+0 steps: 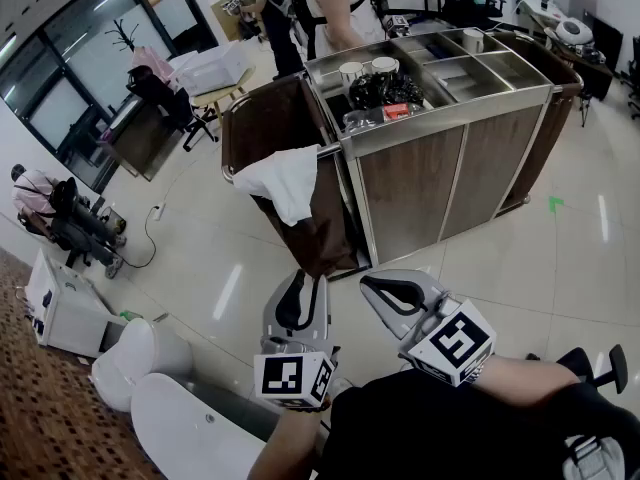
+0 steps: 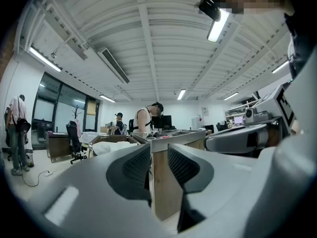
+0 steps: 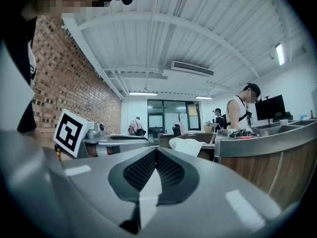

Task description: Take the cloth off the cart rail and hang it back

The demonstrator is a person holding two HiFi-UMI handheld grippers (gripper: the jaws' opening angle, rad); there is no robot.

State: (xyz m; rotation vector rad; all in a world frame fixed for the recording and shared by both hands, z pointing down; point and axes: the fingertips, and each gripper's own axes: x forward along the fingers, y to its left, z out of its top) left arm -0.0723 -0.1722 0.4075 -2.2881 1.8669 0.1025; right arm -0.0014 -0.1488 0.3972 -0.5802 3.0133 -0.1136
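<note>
Grippers sit closest, low and near the person's body. The left gripper [image 1: 303, 280] has its 2 jaws a little bit apart, and nothing is between them. The right gripper [image 1: 372, 286] has its 2 jaws pressed together, and it holds nothing too. Both point toward the cart.

Next comes shiny floor [image 1: 240, 258], with lots of room to step forward. Down at the left are white bins [image 1: 150, 358], so it looks wiser to walk straight and not drift that way.

Past the floor is the cloth [image 1: 283, 180]. It is white and hangs over the rail [image 1: 332, 150] at the left end of the cart [image 1: 450, 118], with a brown bag [image 1: 290, 113] behind and under it. The cloth is not off the rail yet, so the job looks to be at its very start: get close and grab.

To do this well, I think 1 gripper should open wide, pinch a good bunch of the loose hanging part, and lift up until it clears the rail. Pulling sideways may drag it on the cart's steel corner, just beside the cloth. The cups [image 1: 365, 68] on top are near that corner, so keep below them.

Far back, a person in a white top [image 1: 340, 13] and a person in dark clothes [image 1: 272, 13] stand behind the cart, well apart from the cloth.
</note>
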